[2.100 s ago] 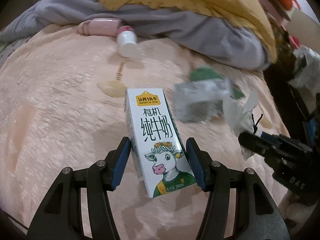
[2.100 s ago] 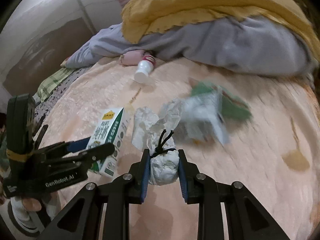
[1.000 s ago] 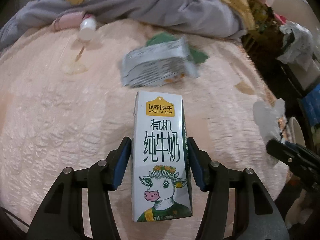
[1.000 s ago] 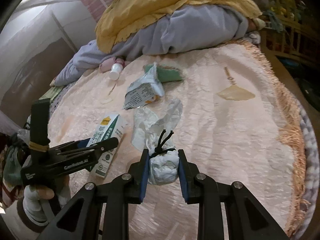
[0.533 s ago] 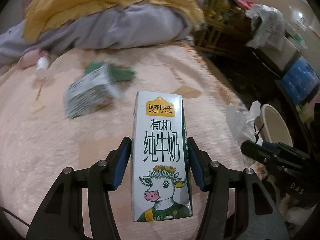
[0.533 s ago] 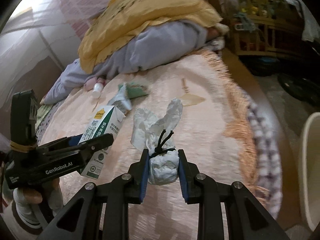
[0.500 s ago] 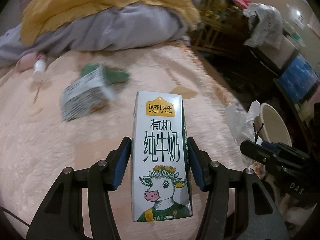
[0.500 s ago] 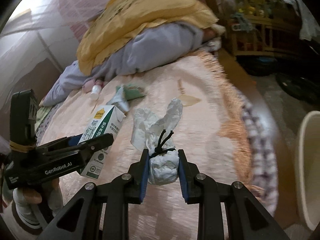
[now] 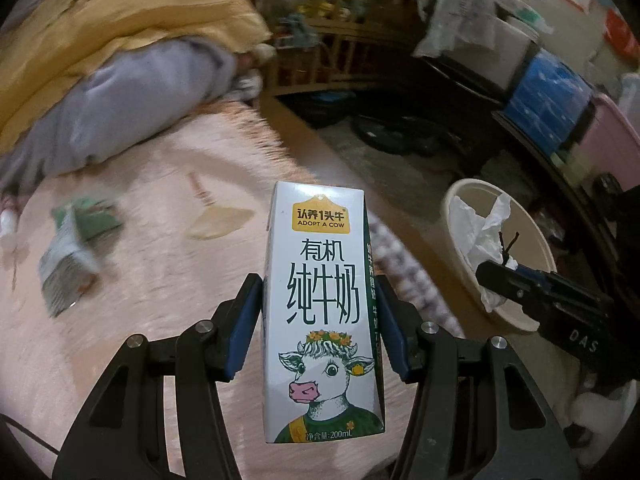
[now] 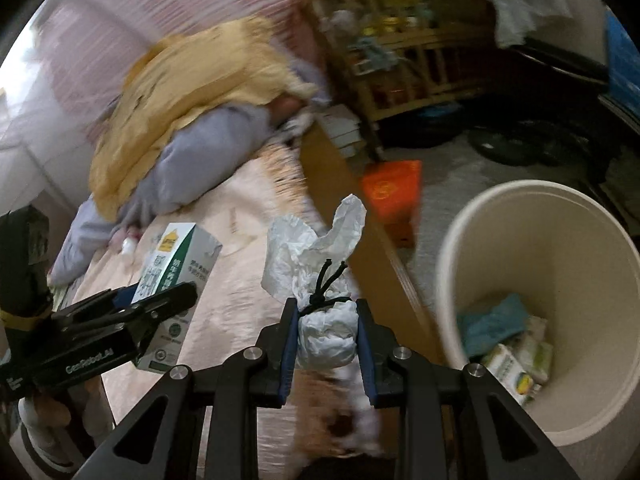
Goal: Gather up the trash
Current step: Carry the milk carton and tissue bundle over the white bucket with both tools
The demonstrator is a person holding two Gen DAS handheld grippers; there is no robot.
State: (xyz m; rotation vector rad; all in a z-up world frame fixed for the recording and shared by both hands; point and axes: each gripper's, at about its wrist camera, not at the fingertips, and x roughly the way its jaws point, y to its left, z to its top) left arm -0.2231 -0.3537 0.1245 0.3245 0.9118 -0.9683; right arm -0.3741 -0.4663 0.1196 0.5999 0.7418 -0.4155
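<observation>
My left gripper (image 9: 318,328) is shut on a white milk carton (image 9: 322,312) with a cartoon cow, held upright above the peach bedspread (image 9: 120,320). The same carton (image 10: 176,276) shows at the left of the right wrist view. My right gripper (image 10: 326,332) is shut on a tied white tissue bundle (image 10: 326,336) with a black cord around its neck. A cream waste bin (image 10: 592,248) stands on the floor to the right, with several pieces of trash at its bottom. In the left wrist view the bundle (image 9: 476,236) hangs in front of the bin (image 9: 528,320).
A crumpled silver-green packet (image 9: 66,264) lies on the bed at the left. Yellow and grey bedding (image 9: 120,60) is piled at the back. A wooden shelf rack (image 10: 400,60) and an orange box (image 10: 394,188) stand beyond the bed's edge; blue and pink storage boxes (image 9: 548,104) are at the far right.
Both grippers have swung right, from over the bed toward its edge, each with its load. The waste bin has come into view and now fills the right of the right wrist view.
</observation>
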